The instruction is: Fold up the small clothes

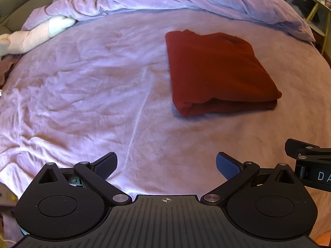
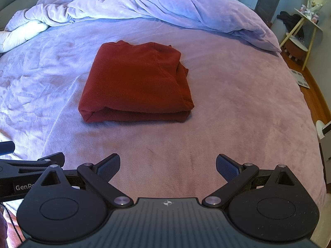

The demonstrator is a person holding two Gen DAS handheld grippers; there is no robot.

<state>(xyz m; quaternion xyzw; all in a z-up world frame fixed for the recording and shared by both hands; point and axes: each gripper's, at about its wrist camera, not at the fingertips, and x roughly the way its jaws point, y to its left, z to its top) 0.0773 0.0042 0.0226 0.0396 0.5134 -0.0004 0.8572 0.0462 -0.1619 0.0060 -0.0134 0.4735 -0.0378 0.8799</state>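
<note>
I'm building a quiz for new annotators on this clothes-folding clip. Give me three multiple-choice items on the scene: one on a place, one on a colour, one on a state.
1. Where does the folded garment lie?
A. On the bed sheet, ahead of both grippers
B. On top of the bunched duvet
C. On the wooden floor

2. What colour is the garment?
A. Navy blue
B. Dark red
C. White

3. How do the left hand-held gripper and right hand-held gripper stand?
A. Both shut on the garment
B. One open, one shut
C. Both open and holding nothing

Answers:
1 A: it rests flat on the sheet, short of the duvet.
2 B: both views show dark red cloth.
3 C: each wrist view shows fingers spread wide, with bare sheet between them.
</note>
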